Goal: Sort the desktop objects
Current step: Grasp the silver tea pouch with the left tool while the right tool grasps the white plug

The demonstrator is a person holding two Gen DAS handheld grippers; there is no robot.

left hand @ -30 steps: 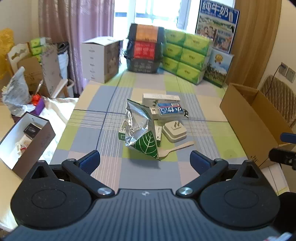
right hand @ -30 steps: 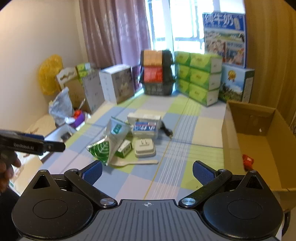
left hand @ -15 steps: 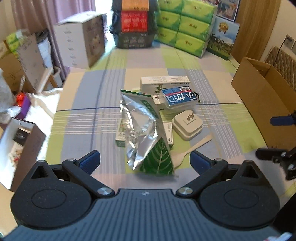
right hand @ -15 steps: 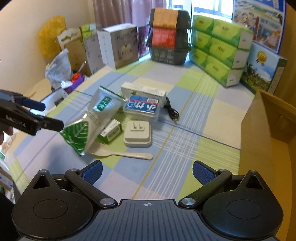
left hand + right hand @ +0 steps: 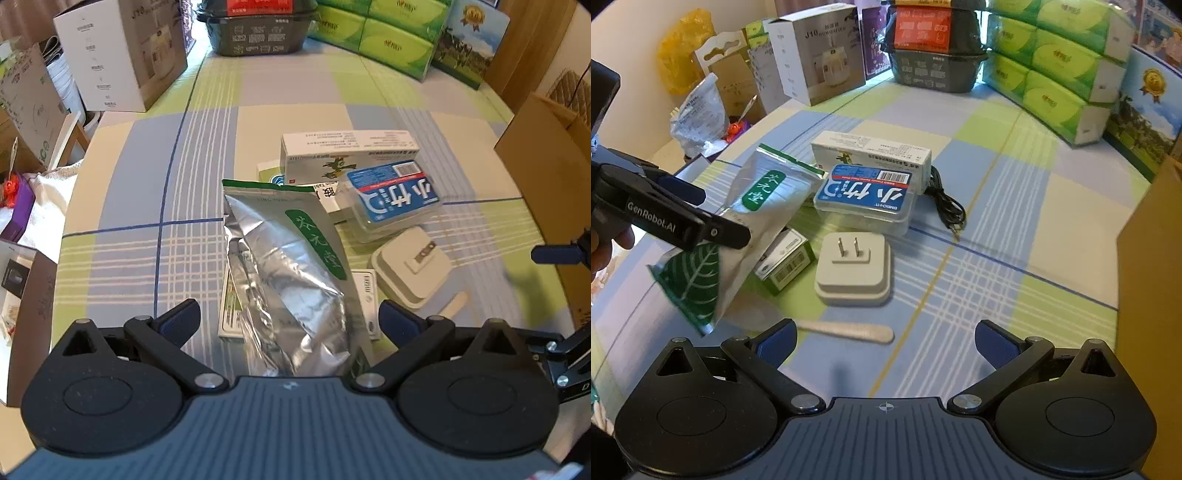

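— What is crowded around the crinkled silver foil pouch with green leaf print (image 5: 291, 280)?

— A white plug adapter (image 5: 853, 267), a clear box with a blue label (image 5: 866, 197) and a pale wooden spoon (image 5: 846, 330) are seen beside it on the checked tabletop (image 5: 979, 266); a brown cardboard box (image 5: 546, 177) is set at the right edge.

— And the jaws?

— The pouch is framed by the left gripper (image 5: 290, 317), jaws spread wide; the right gripper (image 5: 884, 338) is held equally wide, empty.
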